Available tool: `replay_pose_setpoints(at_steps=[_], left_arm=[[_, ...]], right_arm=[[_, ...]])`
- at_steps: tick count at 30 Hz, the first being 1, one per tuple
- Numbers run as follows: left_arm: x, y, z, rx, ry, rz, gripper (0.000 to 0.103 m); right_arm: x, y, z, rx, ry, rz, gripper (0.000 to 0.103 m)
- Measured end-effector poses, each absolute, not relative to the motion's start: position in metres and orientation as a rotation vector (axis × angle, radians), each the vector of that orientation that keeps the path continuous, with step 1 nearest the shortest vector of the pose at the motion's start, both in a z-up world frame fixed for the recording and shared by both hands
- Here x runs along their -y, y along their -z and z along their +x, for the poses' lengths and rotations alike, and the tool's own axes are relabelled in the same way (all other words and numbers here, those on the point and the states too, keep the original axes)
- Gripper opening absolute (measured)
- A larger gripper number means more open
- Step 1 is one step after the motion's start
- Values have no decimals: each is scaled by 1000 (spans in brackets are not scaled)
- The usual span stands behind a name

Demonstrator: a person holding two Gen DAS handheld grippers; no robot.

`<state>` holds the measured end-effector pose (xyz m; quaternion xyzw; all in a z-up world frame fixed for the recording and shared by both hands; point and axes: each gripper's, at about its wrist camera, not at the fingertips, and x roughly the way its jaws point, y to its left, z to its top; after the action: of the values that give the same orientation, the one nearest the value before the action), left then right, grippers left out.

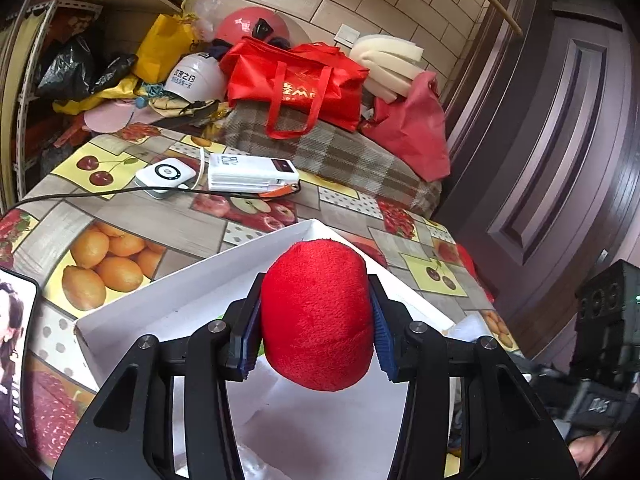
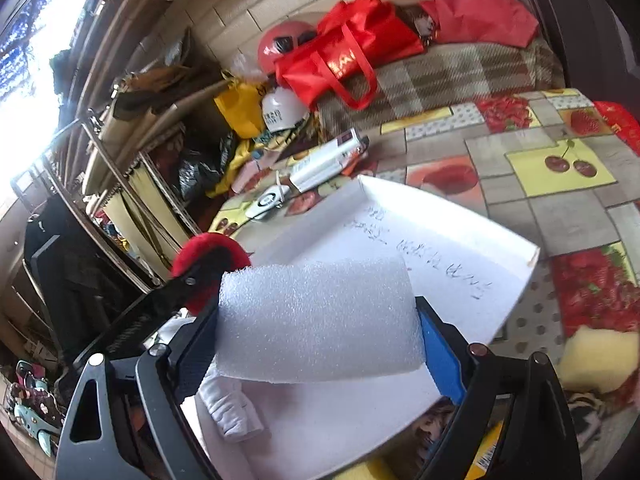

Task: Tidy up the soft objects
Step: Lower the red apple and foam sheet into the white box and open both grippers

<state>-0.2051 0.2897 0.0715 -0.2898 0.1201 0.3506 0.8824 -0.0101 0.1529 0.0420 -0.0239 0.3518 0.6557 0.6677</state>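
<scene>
My left gripper [image 1: 318,320] is shut on a red plush ball [image 1: 316,316] and holds it above the white shallow box [image 1: 192,280]. My right gripper [image 2: 320,332] is shut on a white foam block [image 2: 316,320], also above the box [image 2: 500,264]. The red plush ball [image 2: 212,254] and the left gripper show at the left of the right wrist view. A rolled white cloth [image 2: 228,408] lies in the box below the foam. A yellow sponge [image 2: 596,356] lies on the table to the right of the box.
The table has a fruit-print cover [image 1: 120,208]. Two white power banks [image 1: 252,174] with a cable lie behind the box. A phone [image 1: 12,352] sits at the left edge. Red bags [image 1: 296,84], foam pieces and helmets are piled behind. A dark door [image 1: 560,140] stands at the right.
</scene>
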Motion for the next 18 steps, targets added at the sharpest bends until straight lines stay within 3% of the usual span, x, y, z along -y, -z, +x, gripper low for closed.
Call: replay_pose_setpoints(at_steps=[18], left_arm=[[-289,-69,-200,-276,-720,-582,46]], right_arm=[[-165,-31,-7,-814,-1422,-52,91]])
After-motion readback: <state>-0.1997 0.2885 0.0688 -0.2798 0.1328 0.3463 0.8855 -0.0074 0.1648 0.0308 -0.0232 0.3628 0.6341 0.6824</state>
